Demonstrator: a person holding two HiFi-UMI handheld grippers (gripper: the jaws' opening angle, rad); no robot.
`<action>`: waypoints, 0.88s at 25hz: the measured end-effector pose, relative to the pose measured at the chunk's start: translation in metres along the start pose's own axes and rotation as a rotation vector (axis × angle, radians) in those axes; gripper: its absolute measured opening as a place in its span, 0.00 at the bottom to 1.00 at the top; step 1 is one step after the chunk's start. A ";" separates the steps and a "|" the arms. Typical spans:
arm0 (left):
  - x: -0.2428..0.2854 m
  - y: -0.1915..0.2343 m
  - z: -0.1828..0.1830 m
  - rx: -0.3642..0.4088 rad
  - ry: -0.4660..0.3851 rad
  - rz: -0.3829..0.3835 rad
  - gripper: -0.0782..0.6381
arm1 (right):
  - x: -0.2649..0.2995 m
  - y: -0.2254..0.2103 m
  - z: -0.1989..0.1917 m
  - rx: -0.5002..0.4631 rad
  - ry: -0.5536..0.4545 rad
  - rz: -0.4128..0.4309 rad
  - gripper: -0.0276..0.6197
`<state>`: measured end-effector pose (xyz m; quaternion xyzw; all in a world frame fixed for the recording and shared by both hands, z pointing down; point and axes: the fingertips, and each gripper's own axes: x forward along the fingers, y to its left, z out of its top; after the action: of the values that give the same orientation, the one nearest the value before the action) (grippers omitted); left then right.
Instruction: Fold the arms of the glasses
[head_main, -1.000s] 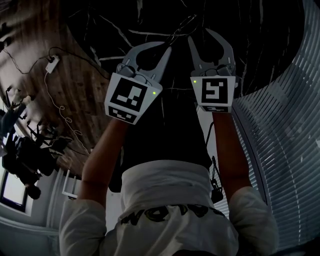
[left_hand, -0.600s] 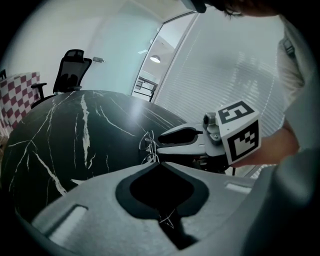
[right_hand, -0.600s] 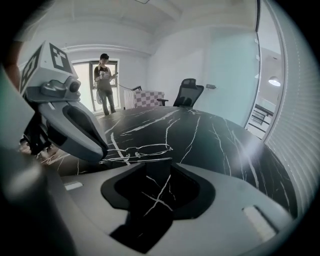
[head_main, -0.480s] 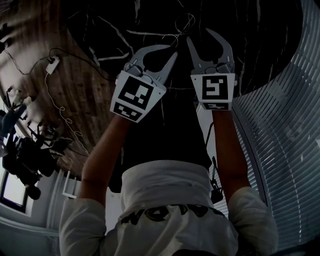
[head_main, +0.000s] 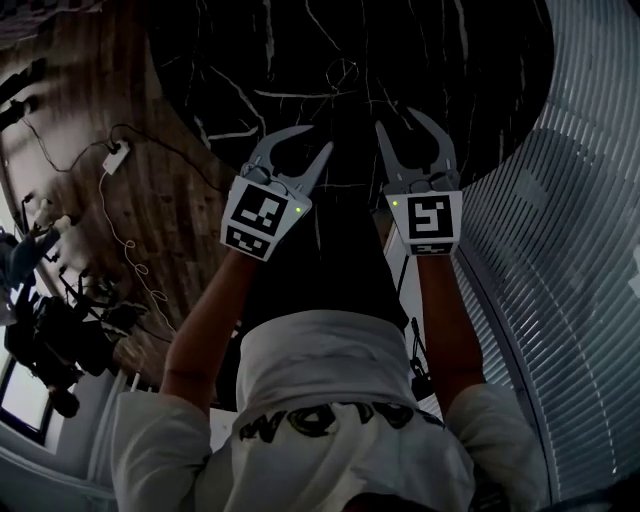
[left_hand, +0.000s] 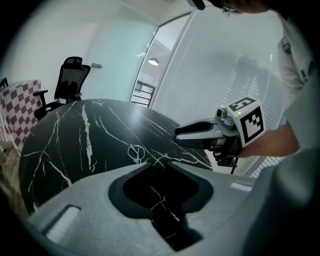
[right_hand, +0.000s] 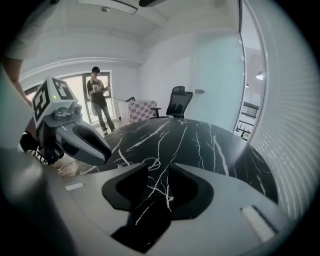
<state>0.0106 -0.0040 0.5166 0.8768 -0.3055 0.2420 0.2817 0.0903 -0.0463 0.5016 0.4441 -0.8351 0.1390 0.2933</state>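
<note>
Wire glasses (head_main: 345, 74) lie on the black marble table (head_main: 450, 60) ahead of both grippers: left gripper (head_main: 320, 138) jaws apart and empty, right gripper (head_main: 395, 118) empty with jaws closing; shirt (head_main: 330, 370) print unreadable.

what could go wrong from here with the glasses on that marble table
The thin wire glasses blend into the white veins of the black table, so a grab may miss or bend them. Both tongs are empty: the left tongs open, the right tongs closing on nothing, side by side, so they might knock together.
</note>
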 end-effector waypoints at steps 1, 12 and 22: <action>-0.007 -0.004 0.007 -0.006 -0.012 -0.001 0.23 | -0.009 0.001 0.009 0.009 -0.017 0.005 0.25; -0.102 -0.066 0.094 -0.011 -0.168 -0.007 0.19 | -0.116 0.018 0.115 0.071 -0.183 0.067 0.20; -0.158 -0.105 0.167 0.030 -0.312 0.000 0.13 | -0.186 0.044 0.175 0.152 -0.308 0.141 0.13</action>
<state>0.0127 0.0207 0.2651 0.9079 -0.3418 0.1072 0.2177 0.0705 0.0156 0.2510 0.4212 -0.8863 0.1525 0.1171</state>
